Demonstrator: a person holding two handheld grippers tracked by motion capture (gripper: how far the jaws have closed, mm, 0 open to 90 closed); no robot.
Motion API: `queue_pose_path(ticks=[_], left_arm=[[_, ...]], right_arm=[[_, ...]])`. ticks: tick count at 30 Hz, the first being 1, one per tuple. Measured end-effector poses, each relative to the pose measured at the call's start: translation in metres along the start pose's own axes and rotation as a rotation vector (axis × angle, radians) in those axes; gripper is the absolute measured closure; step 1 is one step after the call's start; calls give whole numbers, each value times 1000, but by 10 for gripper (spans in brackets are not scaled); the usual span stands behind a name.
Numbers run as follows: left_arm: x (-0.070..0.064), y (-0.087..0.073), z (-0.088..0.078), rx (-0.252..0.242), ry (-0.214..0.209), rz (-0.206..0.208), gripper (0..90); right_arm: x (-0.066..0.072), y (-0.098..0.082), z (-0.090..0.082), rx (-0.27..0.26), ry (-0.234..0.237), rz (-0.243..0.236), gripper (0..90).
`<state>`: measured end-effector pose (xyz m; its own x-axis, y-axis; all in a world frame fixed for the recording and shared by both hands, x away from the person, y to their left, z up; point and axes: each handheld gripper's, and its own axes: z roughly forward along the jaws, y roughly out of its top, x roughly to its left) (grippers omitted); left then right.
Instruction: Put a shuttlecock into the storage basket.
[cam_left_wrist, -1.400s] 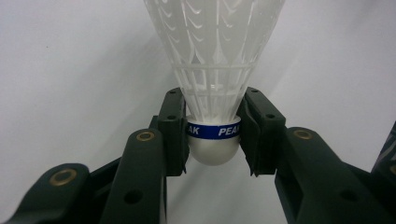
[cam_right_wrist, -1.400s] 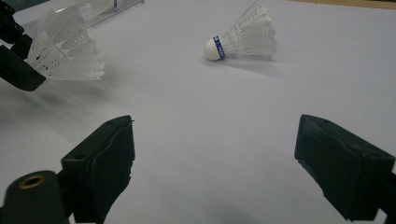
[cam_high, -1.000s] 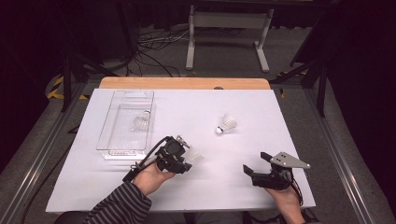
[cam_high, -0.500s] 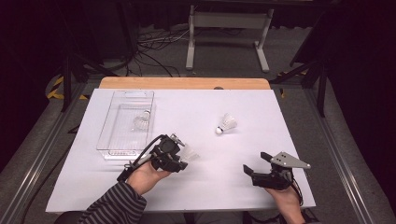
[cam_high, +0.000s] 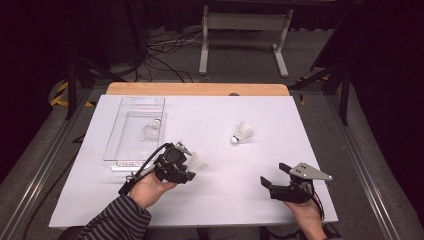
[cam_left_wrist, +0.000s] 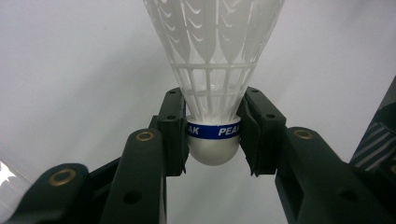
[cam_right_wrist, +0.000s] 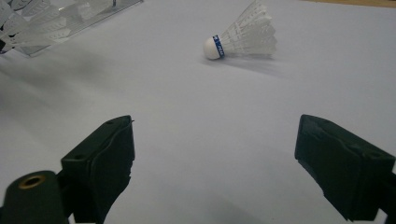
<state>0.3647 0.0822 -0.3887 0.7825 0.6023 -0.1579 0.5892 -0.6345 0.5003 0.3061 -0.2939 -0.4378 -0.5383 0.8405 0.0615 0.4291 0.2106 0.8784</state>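
My left gripper (cam_high: 186, 169) is shut on a white shuttlecock (cam_high: 199, 162), just right of the tray's near corner. In the left gripper view the two black jaws of the gripper (cam_left_wrist: 212, 128) press on the cork at its blue band, and the feather skirt (cam_left_wrist: 212, 46) points away over the white table. My right gripper (cam_high: 274, 176) rests at the front right, open, with nothing between its fingers (cam_right_wrist: 100, 154). A second shuttlecock (cam_high: 243, 132) (cam_right_wrist: 243, 35) lies on its side mid-table, apart from both grippers. A third shuttlecock (cam_high: 151, 130) lies inside the clear tray (cam_high: 112, 159).
The white sheet (cam_high: 210, 205) covers the table, with a wooden strip (cam_high: 197, 89) along its far edge. The clear tray stands at the left. Cables (cam_high: 165, 50) and a metal stand (cam_high: 242, 22) are on the floor beyond the table.
My left hand has shifted slightly to the left with the shuttlecock still in its jaws. The right hand and the other two shuttlecocks have not moved.
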Motion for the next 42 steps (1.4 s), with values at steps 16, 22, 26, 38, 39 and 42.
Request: queue_pose_path(ticks=[16, 22, 26, 38, 39, 42], left_arm=[[14, -13, -18, -17, 17, -46, 649], [19, -15, -22, -32, 35, -53, 651], [20, -15, -24, -30, 45, -54, 652], [28, -19, -34, -41, 42, -90, 652], [28, -19, -35, -40, 45, -87, 652], [30, -20, -37, -43, 45, -88, 652]], right_arm=[[0, 0, 0, 2, -5, -3, 127], [0, 0, 0, 2, -7, -2, 127], [0, 0, 0, 1, -7, -2, 127], [0, 0, 0, -1, -7, -3, 127], [0, 0, 0, 0, -7, -1, 127], [0, 0, 0, 1, -4, -1, 127]])
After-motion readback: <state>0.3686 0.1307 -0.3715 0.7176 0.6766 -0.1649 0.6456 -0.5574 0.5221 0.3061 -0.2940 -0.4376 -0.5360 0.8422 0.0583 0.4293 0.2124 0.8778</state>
